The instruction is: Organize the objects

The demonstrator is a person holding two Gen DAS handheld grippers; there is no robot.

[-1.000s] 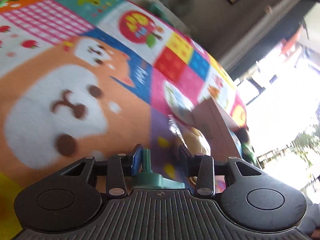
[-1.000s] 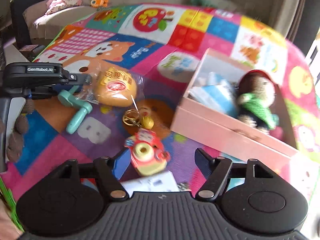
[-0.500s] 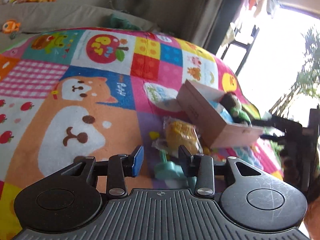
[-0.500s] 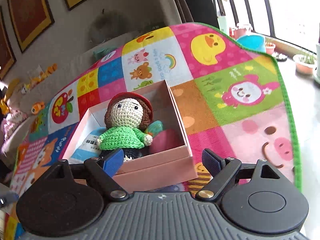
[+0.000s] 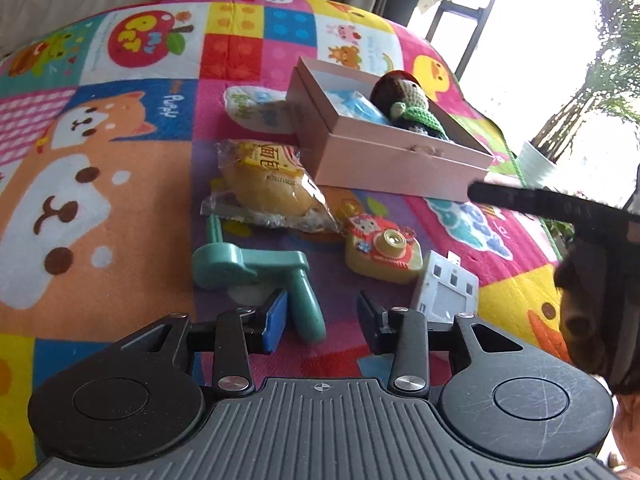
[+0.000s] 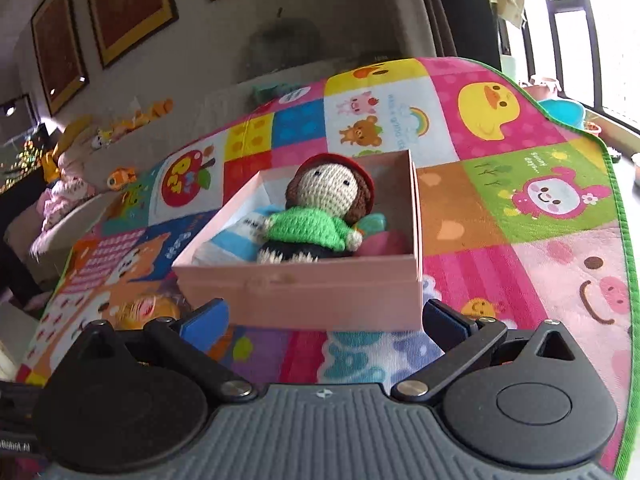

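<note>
my right gripper (image 6: 324, 320) had just been spreading its fingers wide, nothing between them, lined up on the pink box (image 6: 304, 292) with the doll (image 6: 320, 216) inside. left gripper (image 5: 322, 322) sat part open, empty, over the teal tool (image 5: 256, 268). worried the wide fingers would shove the box.

Both tools tilt downward. The left tool (image 5: 322, 316) has its jaws partly apart, gripping nothing. The right tool (image 6: 326, 320) has just been opening; its jaws stand wide and empty.
</note>
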